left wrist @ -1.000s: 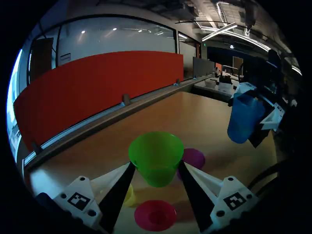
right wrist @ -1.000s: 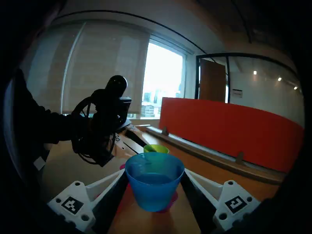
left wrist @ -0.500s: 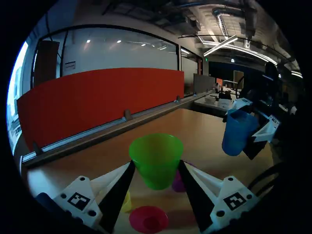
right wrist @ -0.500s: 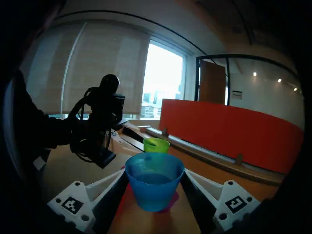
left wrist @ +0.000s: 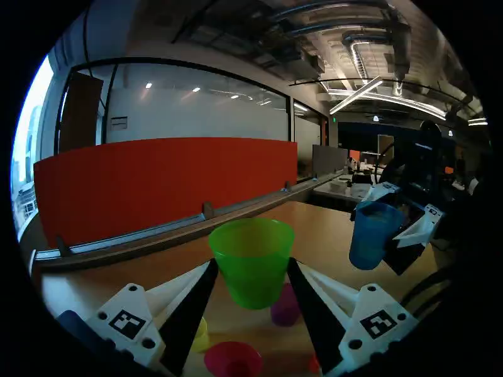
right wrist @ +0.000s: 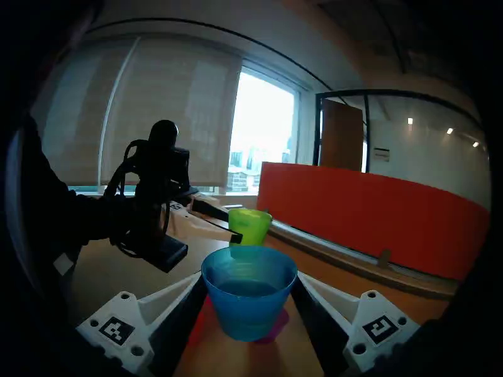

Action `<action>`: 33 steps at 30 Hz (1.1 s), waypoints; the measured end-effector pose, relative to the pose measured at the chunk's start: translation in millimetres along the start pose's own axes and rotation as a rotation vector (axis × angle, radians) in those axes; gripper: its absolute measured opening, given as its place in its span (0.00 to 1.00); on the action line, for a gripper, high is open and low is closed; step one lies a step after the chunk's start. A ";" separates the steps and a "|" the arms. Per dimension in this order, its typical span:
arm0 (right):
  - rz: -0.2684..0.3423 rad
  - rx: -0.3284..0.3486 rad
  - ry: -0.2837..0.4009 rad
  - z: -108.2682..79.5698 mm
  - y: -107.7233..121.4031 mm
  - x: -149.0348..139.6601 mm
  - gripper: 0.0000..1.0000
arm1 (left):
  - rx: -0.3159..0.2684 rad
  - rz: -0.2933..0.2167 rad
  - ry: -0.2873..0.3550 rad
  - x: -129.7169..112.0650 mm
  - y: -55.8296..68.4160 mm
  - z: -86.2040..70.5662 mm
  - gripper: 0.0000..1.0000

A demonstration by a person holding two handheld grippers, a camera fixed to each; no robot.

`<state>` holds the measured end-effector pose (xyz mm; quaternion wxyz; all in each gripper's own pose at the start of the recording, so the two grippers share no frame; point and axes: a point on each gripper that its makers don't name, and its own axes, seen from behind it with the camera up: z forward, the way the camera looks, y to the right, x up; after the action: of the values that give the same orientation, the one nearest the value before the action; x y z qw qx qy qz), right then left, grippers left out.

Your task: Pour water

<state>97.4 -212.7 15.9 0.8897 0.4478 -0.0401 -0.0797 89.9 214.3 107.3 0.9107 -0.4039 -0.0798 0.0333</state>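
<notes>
My left gripper (left wrist: pixel 251 276) is shut on a green cup (left wrist: pixel 252 259), held upright above the wooden table (left wrist: pixel 314 226). In the left gripper view the blue cup (left wrist: pixel 372 235) hangs at the right, held by the right gripper (left wrist: pixel 402 235). My right gripper (right wrist: pixel 249 305) is shut on that blue cup (right wrist: pixel 249 300), upright, with water in it. Beyond it in the right gripper view the green cup (right wrist: pixel 249 226) sits in the left gripper (right wrist: pixel 214 220), held by a dark-sleeved arm (right wrist: pixel 56 207).
Small cups lie on the table below the green cup: a purple one (left wrist: pixel 285 306), a pink one (left wrist: pixel 233 360) and a yellow one (left wrist: pixel 200 333). A red partition (left wrist: pixel 163 179) runs along the table's far edge. A pink object (right wrist: pixel 276 320) shows under the blue cup.
My left gripper has lifted the green cup higher off the table; the small cups have dropped lower in its view. The blue cup has come closer to the green cup and sits lower.
</notes>
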 end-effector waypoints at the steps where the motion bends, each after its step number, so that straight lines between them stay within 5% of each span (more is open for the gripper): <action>1: 0.000 0.000 0.001 -0.3 -0.4 0.3 0.90 | 0.000 -0.002 0.006 1.2 0.9 -0.8 0.81; 33: -0.004 -0.010 0.020 -6.7 -7.2 11.9 0.90 | -0.023 0.001 0.131 29.0 26.0 -35.8 0.80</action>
<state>109.4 -213.7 6.1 0.8922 0.4440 -0.0300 -0.0771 124.6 209.3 67.8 0.9092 -0.4158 -0.0200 0.0062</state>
